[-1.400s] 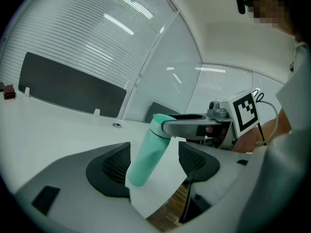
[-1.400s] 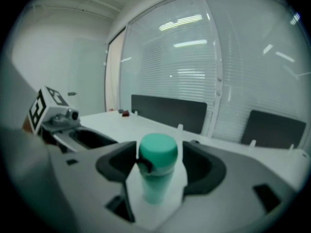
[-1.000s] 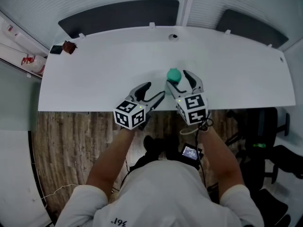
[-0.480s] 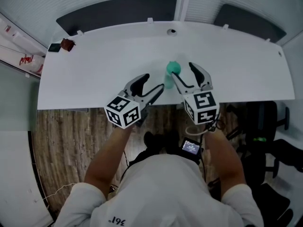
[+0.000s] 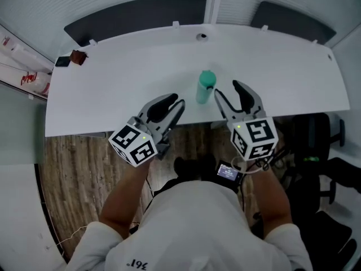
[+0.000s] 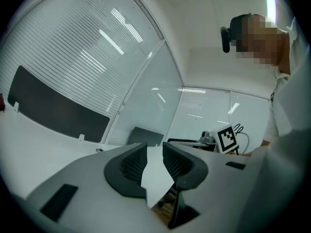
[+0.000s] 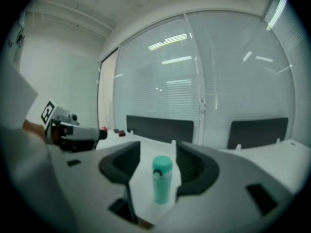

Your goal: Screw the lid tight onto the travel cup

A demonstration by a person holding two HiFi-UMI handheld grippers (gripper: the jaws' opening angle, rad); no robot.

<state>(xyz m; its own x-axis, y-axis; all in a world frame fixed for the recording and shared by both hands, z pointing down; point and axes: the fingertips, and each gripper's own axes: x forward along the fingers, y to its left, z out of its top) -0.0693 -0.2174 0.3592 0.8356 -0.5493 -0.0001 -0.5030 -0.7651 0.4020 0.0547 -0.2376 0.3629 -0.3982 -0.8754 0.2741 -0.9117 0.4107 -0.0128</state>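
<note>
The green travel cup (image 5: 206,87) stands upright with its lid on, near the white table's (image 5: 113,89) front edge. My right gripper (image 5: 227,89) hovers just right of it and nearer me. Its jaws have just been closing a little but stand wide apart. In the right gripper view the cup (image 7: 162,178) shows ahead between the jaws of the right gripper (image 7: 159,154), untouched. My left gripper (image 5: 172,107) hangs over the front edge, left of the cup. Its jaws have just been closing to a narrow gap, and the left gripper (image 6: 153,149) holds nothing.
Small dark and red items (image 5: 73,58) lie at the table's back left corner. A cable hole (image 5: 201,36) sits at the back middle. Dark panels (image 5: 135,13) stand behind the table. An office chair (image 5: 321,145) is at the right, and wooden floor (image 5: 73,174) lies below the table's front edge.
Both grippers have drawn back toward me and look larger in the head view. The left jaws have narrowed a lot, the right ones slightly. The cup has not moved.
</note>
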